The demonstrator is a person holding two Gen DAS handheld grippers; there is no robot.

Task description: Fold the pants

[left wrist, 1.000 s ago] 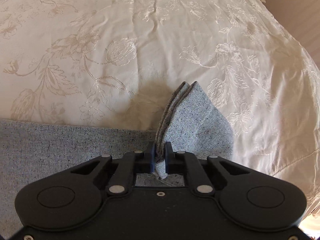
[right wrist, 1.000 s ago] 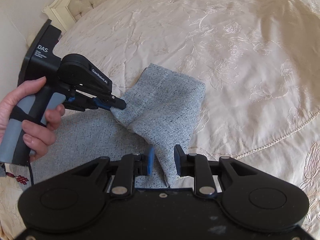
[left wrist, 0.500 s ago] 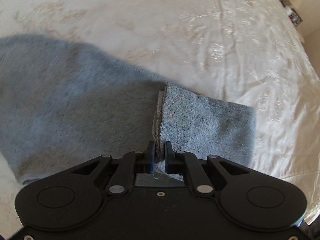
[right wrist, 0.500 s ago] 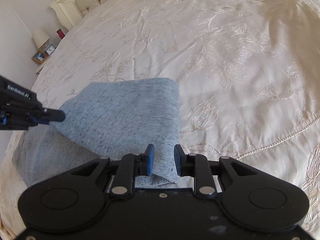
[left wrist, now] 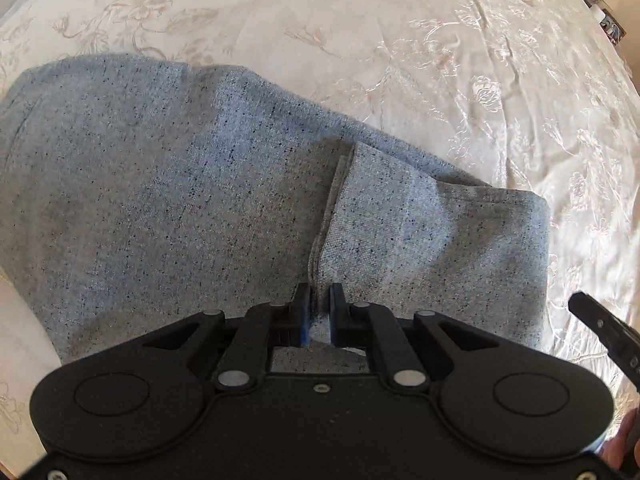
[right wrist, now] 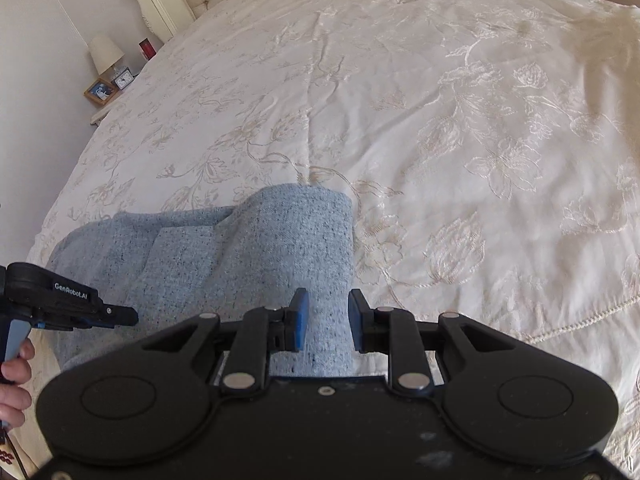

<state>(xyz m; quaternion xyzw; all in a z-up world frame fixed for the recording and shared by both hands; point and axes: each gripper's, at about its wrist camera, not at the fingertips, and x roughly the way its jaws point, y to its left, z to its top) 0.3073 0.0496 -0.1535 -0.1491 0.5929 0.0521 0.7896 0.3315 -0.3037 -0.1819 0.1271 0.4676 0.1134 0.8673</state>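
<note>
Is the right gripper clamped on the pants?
No: the right gripper has its jaws apart, with the grey pants lying between them unpinched.

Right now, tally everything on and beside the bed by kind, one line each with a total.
Grey pants: 1
Bedspread: 1
Grippers, left and right: 2
Lamp: 1
Clock: 1
Picture frame: 1
Red object: 1
Total: 8
</note>
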